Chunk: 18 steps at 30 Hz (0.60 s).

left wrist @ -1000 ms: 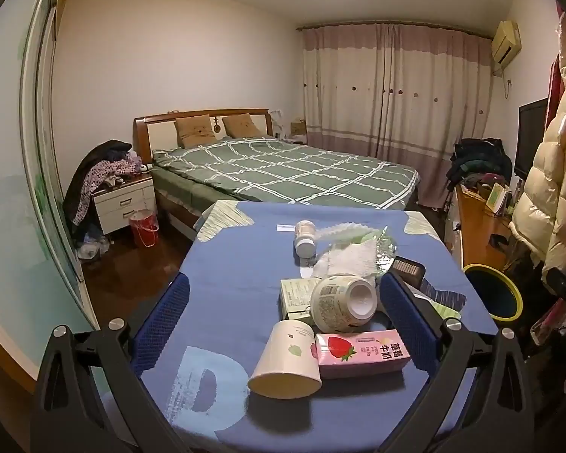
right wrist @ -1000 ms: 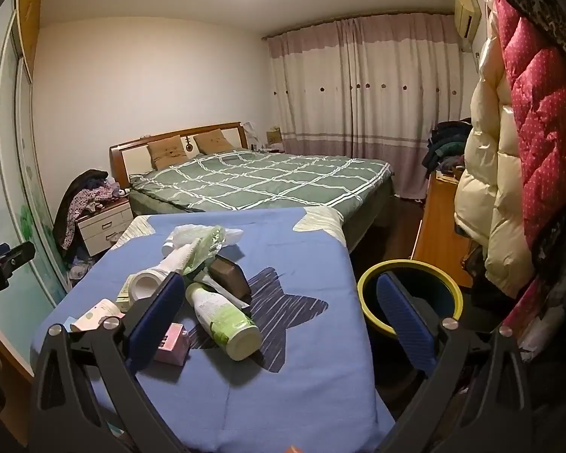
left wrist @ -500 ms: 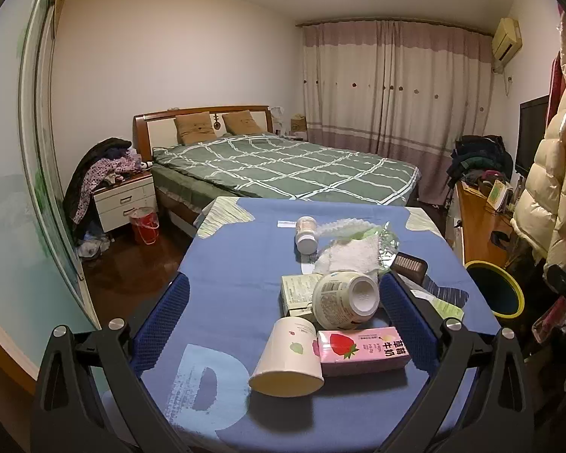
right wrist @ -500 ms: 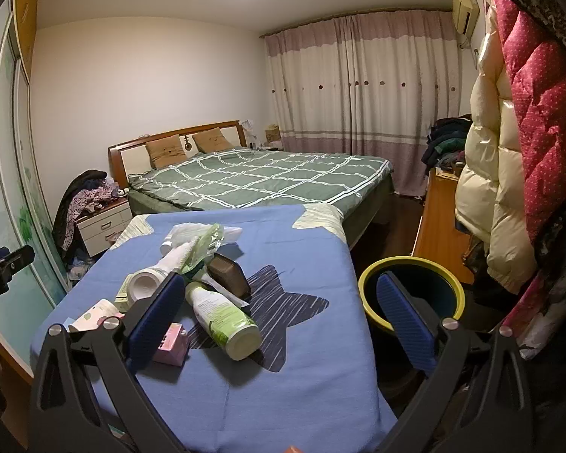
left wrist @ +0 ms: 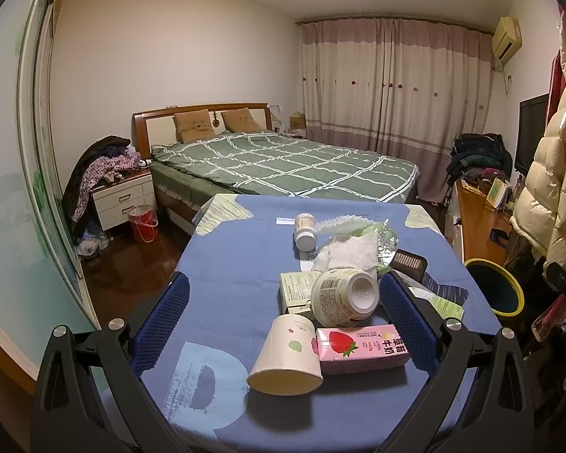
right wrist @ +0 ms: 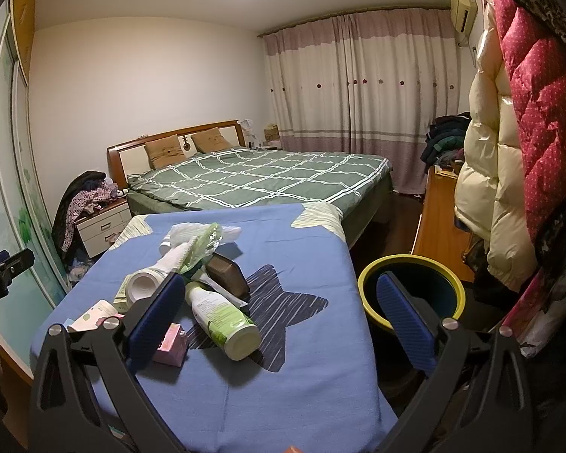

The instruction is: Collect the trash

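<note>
I have both tools up over the blue-covered worktop with nothing taken yet: the left tool is spread wide and empty, its blue pads either side of the heap, and the right tool is likewise released and empty, one pad over the worktop, the other in front of the bin. The trash lies in a loose cluster: a paper cup on its side nearest me, touching a pink strawberry milk carton, then a tipped white tub resting on a small green-printed box, with crumpled tissue and plastic wrap and a small white bottle beyond. From the right wrist view a green-labelled bottle lies on its side just ahead of the left pad, beside a dark brown case. The yellow-rimmed bin stands on the floor just off the worktop's right edge. I would judge the collecting has not begun. To do the first pick well I would take the paper cup with the left tool, closing across its wall gently because it will crush and roll, or take the green-labelled bottle with the right tool, since the bin is on that side and the carry is short. Against the frames a second ago, the left tool has crept slightly nearer the heap and the right view has barely shifted; nothing on the worktop has moved.
</note>
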Each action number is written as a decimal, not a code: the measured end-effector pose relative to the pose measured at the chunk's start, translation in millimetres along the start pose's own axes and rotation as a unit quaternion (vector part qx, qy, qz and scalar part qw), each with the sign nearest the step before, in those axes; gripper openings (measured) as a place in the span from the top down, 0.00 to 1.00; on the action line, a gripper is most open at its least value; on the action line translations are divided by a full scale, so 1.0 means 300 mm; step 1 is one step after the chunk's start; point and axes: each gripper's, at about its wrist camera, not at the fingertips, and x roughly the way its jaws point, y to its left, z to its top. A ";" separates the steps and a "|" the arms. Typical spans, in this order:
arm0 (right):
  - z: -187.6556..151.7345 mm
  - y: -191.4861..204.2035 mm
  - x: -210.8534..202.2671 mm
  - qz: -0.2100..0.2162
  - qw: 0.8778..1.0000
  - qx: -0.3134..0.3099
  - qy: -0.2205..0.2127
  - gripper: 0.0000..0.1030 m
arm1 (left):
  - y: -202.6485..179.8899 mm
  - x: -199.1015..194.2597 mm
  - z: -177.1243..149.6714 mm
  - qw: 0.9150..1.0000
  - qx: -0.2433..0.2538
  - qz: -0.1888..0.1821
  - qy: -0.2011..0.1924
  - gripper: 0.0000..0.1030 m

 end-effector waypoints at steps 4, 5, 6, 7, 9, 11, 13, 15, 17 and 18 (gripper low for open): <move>-0.002 -0.002 0.001 0.000 1.000 0.001 0.000 0.06 | -0.003 0.004 -0.001 1.000 0.000 0.000 0.001 0.03; -0.004 0.001 0.003 0.000 1.000 0.001 0.001 0.06 | -0.003 0.006 0.000 1.000 0.000 0.000 0.001 0.03; -0.003 -0.001 0.004 0.001 1.000 0.001 0.001 0.06 | -0.004 0.006 -0.001 1.000 0.000 0.000 0.001 0.03; -0.005 -0.002 0.007 0.001 1.000 0.002 0.002 0.06 | -0.004 0.005 -0.002 1.000 0.001 0.001 0.001 0.03; -0.006 -0.002 0.008 0.000 1.000 0.002 0.002 0.06 | -0.002 0.008 -0.004 1.000 0.000 0.000 0.002 0.03; -0.009 -0.003 0.009 0.000 1.000 0.004 0.002 0.06 | -0.002 0.011 -0.007 1.000 0.000 0.000 0.002 0.03; -0.009 -0.009 0.011 0.000 1.000 0.006 0.001 0.06 | -0.003 0.012 -0.009 1.000 0.000 0.000 0.002 0.03; -0.008 -0.011 0.012 -0.002 1.000 0.007 0.001 0.06 | -0.003 0.013 -0.010 1.000 0.000 0.000 0.003 0.03; -0.010 -0.011 0.013 -0.001 1.000 0.007 0.002 0.06 | -0.004 0.018 -0.014 1.000 0.001 0.000 0.004 0.03; -0.009 -0.011 0.012 -0.002 1.000 0.007 0.002 0.06 | -0.004 0.018 -0.014 1.000 0.001 0.000 0.004 0.03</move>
